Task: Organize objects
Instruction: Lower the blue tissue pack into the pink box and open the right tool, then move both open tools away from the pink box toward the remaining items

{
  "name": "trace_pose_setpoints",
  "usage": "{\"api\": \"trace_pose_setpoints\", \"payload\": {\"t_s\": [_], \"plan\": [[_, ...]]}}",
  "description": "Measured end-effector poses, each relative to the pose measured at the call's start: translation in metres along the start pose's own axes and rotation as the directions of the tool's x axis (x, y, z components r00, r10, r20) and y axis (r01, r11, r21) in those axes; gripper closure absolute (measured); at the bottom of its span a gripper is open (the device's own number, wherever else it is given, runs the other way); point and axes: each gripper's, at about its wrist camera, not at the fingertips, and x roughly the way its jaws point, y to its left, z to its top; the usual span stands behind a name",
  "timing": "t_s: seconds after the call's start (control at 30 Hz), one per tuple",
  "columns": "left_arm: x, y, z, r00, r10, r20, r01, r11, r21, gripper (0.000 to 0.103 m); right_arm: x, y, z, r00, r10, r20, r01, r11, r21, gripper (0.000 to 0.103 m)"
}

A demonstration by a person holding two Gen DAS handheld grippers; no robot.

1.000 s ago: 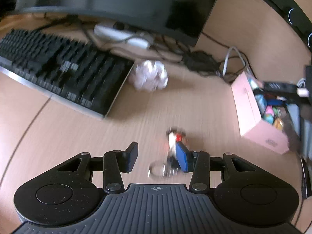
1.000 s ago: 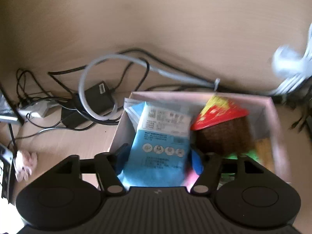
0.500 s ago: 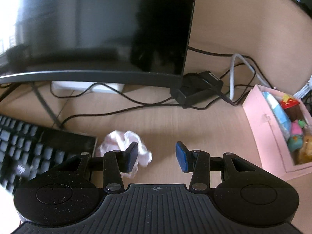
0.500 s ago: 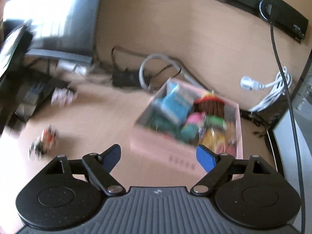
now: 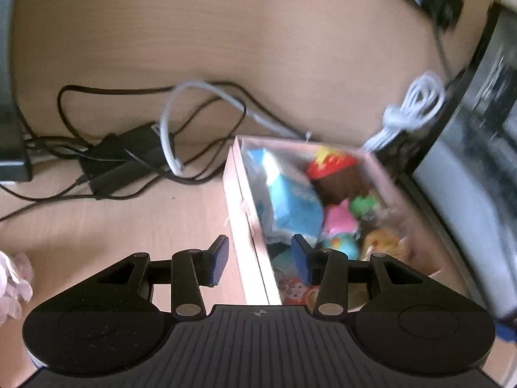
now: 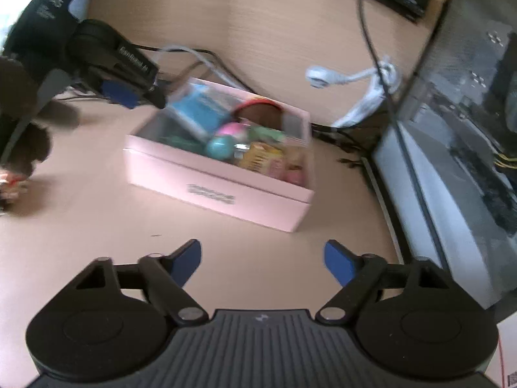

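An open pink box [image 6: 219, 190] sits on the wooden desk, filled with several items: a blue packet [image 6: 200, 113], a red-topped brown toy [image 5: 339, 177], pink and green pieces. My left gripper [image 5: 260, 258] hovers over the box's left wall [image 5: 245, 226], jaws partly apart with nothing gripped; it also shows in the right wrist view as left gripper [image 6: 135, 97] above the box's far left corner. My right gripper [image 6: 263, 258] is back from the box's front, its jaws closing on empty air. A small keychain toy [image 6: 9, 184] lies at far left.
A crumpled pink tissue [image 5: 13, 284] lies left of the box. A black power adapter [image 5: 122, 158] and tangled cables sit behind. A white coiled cord [image 6: 371, 87] lies at back right. A glass-sided computer case [image 6: 452, 129] stands close on the right.
The left view has swung right from the keyboard and tissue to the box. The right gripper let go of the blue packet, backed away from the box, and widened its jaws.
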Motion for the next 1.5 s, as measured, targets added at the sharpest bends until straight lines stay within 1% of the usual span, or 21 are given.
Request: {"api": "trace_pose_setpoints", "payload": {"t_s": [0.03,0.1,0.13,0.17,0.23,0.33,0.4,0.47,0.5,0.53,0.57,0.67,0.73,0.83,0.93,1.1,1.17,1.23,1.27,1.37,1.5], "plan": [[0.005,-0.004,-0.001,1.000,0.024,-0.017,-0.024,1.000,0.004,0.056,0.007,-0.004,0.001,1.000,-0.017,-0.010,0.017,1.000,0.010,0.046],[0.011,-0.006,-0.006,0.996,0.081,-0.043,-0.080,0.997,0.017,0.056,0.023,-0.013,0.005,0.999,-0.048,-0.022,0.049,0.998,0.032,0.048],[0.011,-0.003,-0.009,0.992,0.113,-0.050,-0.111,0.993,0.024,0.046,0.030,-0.017,0.007,0.998,-0.058,-0.020,0.059,0.998,0.038,0.048],[0.011,0.000,-0.011,0.991,0.122,-0.048,-0.122,0.992,0.021,0.042,0.039,-0.021,0.009,0.998,-0.062,-0.020,0.063,0.997,0.037,0.048],[0.004,0.006,-0.015,0.988,0.146,-0.055,-0.146,0.989,0.004,0.026,0.054,-0.026,0.012,0.998,-0.061,-0.021,0.061,0.998,0.027,0.048],[-0.008,0.018,-0.022,0.978,0.200,-0.059,-0.201,0.980,-0.011,0.016,0.069,-0.027,0.018,0.999,-0.035,-0.018,0.035,0.999,0.002,0.048],[-0.020,0.030,-0.032,0.981,0.190,-0.052,-0.192,0.981,-0.040,0.011,0.074,-0.025,0.024,0.999,0.034,-0.024,-0.034,0.999,-0.006,0.048],[-0.026,0.042,-0.037,0.988,0.148,-0.033,-0.150,0.986,-0.073,0.009,0.079,-0.016,0.026,0.993,0.111,-0.030,-0.111,0.993,-0.028,0.048],[-0.028,0.047,-0.037,0.989,0.145,-0.032,-0.147,0.985,-0.085,0.008,0.080,-0.010,0.026,0.990,0.139,-0.030,-0.141,0.989,-0.046,0.044],[-0.031,0.050,-0.037,0.988,0.150,-0.034,-0.153,0.984,-0.095,0.008,0.083,-0.002,0.027,0.989,0.144,-0.028,-0.145,0.987,-0.069,0.038],[-0.034,0.050,-0.036,0.986,0.162,-0.033,-0.164,0.981,-0.100,0.008,0.084,0.006,0.027,0.990,0.139,-0.026,-0.140,0.986,-0.088,0.036],[-0.048,0.045,-0.040,0.982,0.188,-0.019,-0.189,0.976,-0.105,0.008,0.083,0.009,0.024,0.987,0.159,-0.027,-0.161,0.983,-0.094,0.036],[-0.055,0.045,-0.049,0.984,0.178,-0.027,-0.180,0.975,-0.132,0.008,0.080,0.001,0.020,0.982,0.184,-0.031,-0.186,0.978,-0.092,0.036],[-0.066,0.045,-0.064,0.986,0.162,-0.034,-0.166,0.970,-0.178,0.005,0.074,-0.009,0.015,0.984,0.174,-0.029,-0.176,0.979,-0.100,0.036],[-0.075,0.044,-0.073,0.986,0.166,-0.030,-0.168,0.969,-0.183,0.003,0.072,-0.014,0.014,0.988,0.154,-0.024,-0.156,0.983,-0.100,0.036],[-0.081,0.063,-0.071,0.975,0.222,-0.007,-0.220,0.957,-0.189,0.002,0.075,-0.004,0.023,0.985,0.173,-0.013,-0.173,0.979,-0.104,0.037],[-0.084,0.077,-0.067,0.976,0.218,-0.006,-0.215,0.953,-0.215,0.003,0.073,0.008,0.026,0.984,0.176,0.010,-0.174,0.978,-0.118,0.037],[-0.095,0.093,-0.063,0.982,0.186,0.033,-0.172,0.951,-0.258,0.003,0.074,0.019,0.031,0.983,0.184,0.011,-0.182,0.977,-0.114,0.037],[-0.104,0.100,-0.060,0.978,0.195,0.068,-0.171,0.950,-0.262,0.003,0.073,0.023,0.032,0.982,0.187,0.011,-0.185,0.976,-0.114,0.036],[-0.117,0.126,-0.046,0.955,0.270,0.121,-0.233,0.939,-0.253,0.003,0.065,0.032,0.031,0.988,0.155,0.016,-0.152,0.981,-0.117,0.036],[-0.083,0.159,-0.025,0.950,0.308,0.051,-0.299,0.944,-0.137,0.003,0.048,0.033,0.020,0.982,0.185,-0.024,-0.186,0.979,-0.083,0.036]]}}
